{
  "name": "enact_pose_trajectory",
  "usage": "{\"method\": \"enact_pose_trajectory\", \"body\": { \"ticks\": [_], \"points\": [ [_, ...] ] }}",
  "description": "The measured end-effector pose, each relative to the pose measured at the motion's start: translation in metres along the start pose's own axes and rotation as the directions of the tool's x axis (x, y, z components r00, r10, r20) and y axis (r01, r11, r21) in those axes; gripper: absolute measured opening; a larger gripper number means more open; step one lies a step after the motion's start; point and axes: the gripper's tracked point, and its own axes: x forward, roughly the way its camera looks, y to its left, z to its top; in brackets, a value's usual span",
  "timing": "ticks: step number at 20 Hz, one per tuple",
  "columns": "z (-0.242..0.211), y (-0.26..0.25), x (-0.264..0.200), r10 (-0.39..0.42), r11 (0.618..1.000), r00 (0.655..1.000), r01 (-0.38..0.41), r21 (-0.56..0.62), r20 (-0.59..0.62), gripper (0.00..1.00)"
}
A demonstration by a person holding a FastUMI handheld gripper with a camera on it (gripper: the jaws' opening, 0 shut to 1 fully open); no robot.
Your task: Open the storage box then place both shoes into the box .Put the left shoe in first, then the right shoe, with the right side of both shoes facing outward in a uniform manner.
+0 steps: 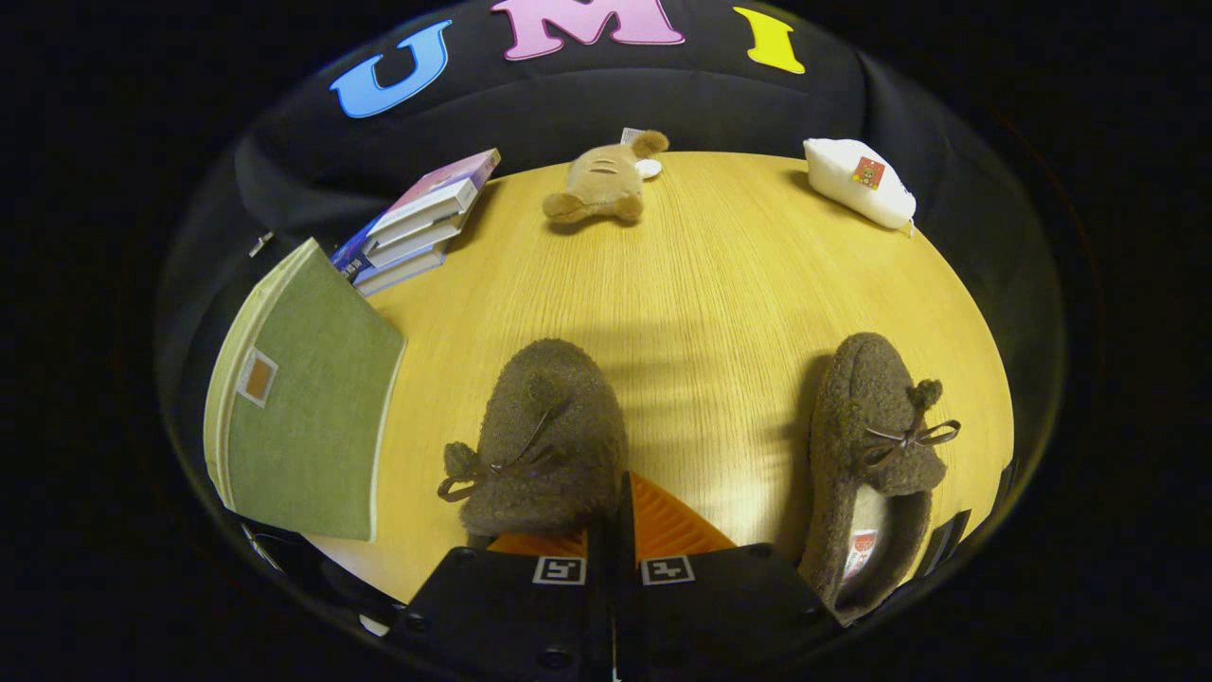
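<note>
The green storage box (303, 398) sits lid-down at the table's (720, 284) left edge, not yet opened, while two brown fleece shoes, one (544, 445) just ahead of the closed, empty gripper (614, 502) and one (876, 455) off to its right, wait. Opening the box appears the step in hand; the fingers must swing left to its lid. Books (421, 223) and a plush toy (601, 185) lie beyond.

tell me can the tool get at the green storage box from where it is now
Probably yes. The tool, fingers shut with nothing between them, sits at the left shoe; the closed green storage box lies beside that shoe with bare table between.
</note>
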Motion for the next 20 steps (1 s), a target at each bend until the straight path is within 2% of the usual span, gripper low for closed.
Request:
{"method": "enact_pose_trajectory", "body": {
  "ticks": [7, 14, 20],
  "points": [
    [0.064, 0.042, -0.06, 0.03, 0.995, 0.997, -0.037, 0.089, 0.078, 0.07],
    [0.114, 0.141, -0.098, 0.192, 0.974, 0.973, -0.204, 0.095, 0.127, 0.06],
    [0.128, 0.218, -0.1, 0.272, 0.959, 0.957, -0.279, 0.057, 0.105, 0.06]
  ]
}}
